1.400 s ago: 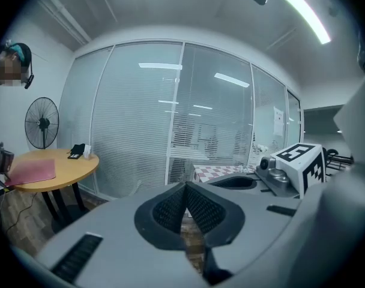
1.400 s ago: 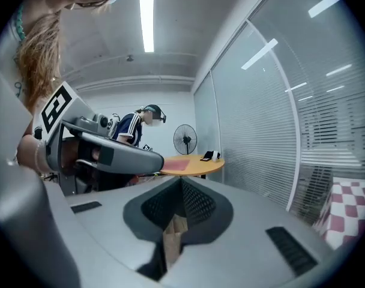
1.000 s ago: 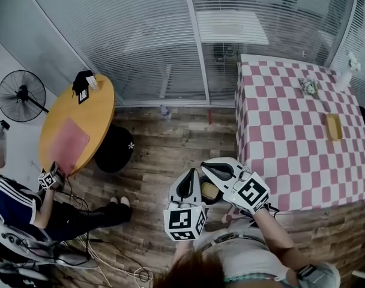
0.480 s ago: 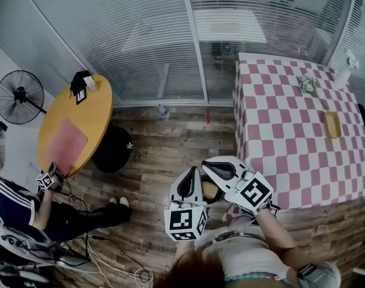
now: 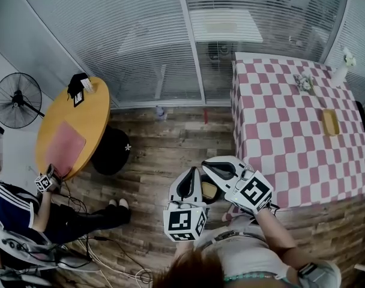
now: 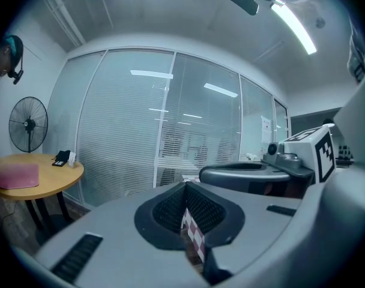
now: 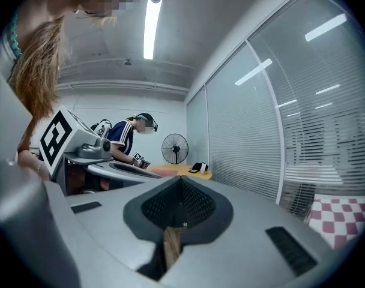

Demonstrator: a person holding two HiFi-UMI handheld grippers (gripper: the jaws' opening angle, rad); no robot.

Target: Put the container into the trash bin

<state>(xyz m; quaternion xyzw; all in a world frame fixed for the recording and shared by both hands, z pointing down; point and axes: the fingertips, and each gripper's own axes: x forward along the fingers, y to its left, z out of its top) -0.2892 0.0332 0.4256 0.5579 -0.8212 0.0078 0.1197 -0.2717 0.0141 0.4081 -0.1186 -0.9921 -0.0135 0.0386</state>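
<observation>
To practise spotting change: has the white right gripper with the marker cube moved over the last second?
No. The white right gripper still sits at the lower left edge of the pink-and-white checked tablecloth.

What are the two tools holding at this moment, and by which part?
Nothing is held. The left tool and the right tool both have their jaws together, with nothing between them.

Office room, glass partition walls (image 5: 140, 41) with blinds, round table (image 5: 95, 110), standing fan (image 5: 18, 99)
</observation>
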